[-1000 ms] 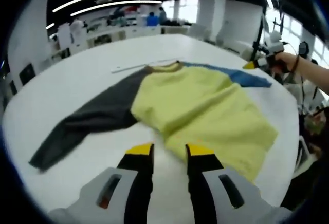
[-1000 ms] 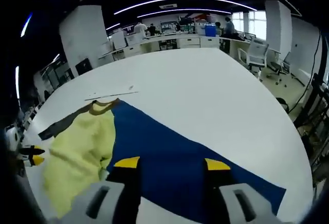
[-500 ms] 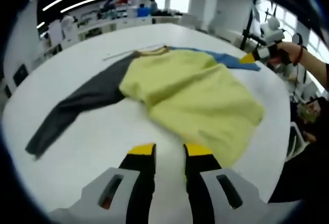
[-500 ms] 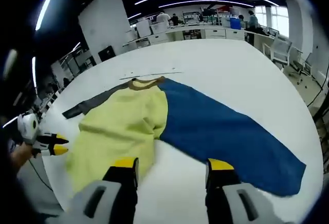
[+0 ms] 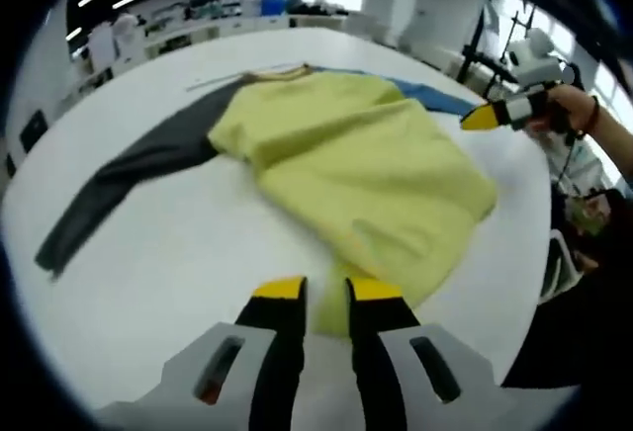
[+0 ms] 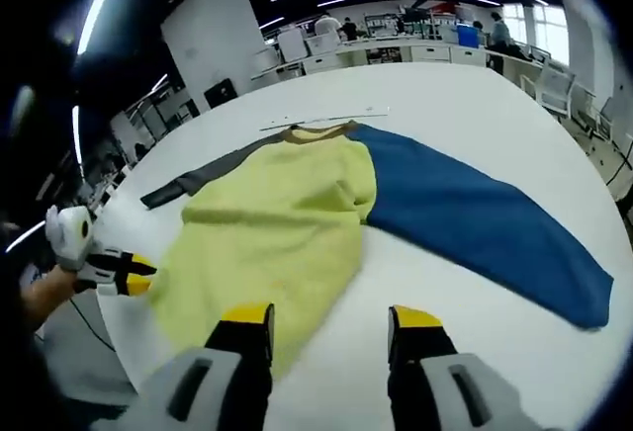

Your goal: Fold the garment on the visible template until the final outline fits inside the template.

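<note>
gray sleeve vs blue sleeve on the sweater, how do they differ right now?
Colour: the gray sleeve is dark charcoal, the blue sleeve a saturated blue.
Side: in the right gripper view the gray sleeve runs off to the left of the yellow body, the blue sleeve to the right.
Apparent width: the blue sleeve looks broader there, though the fisheye may exaggerate it.
Shared: both lie flat, spread out on the white table, unfolded, with neither gripper touching them.

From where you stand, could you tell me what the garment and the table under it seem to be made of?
The garment, with its yellow body, blue sleeve and grey sleeve, looks like a soft matte knit, probably sweatshirt cotton: it rumples in thick folds and has a ribbed collar. The table looks like smooth white laminate or painted board, flat with a faint sheen; I cannot tell which.
</note>
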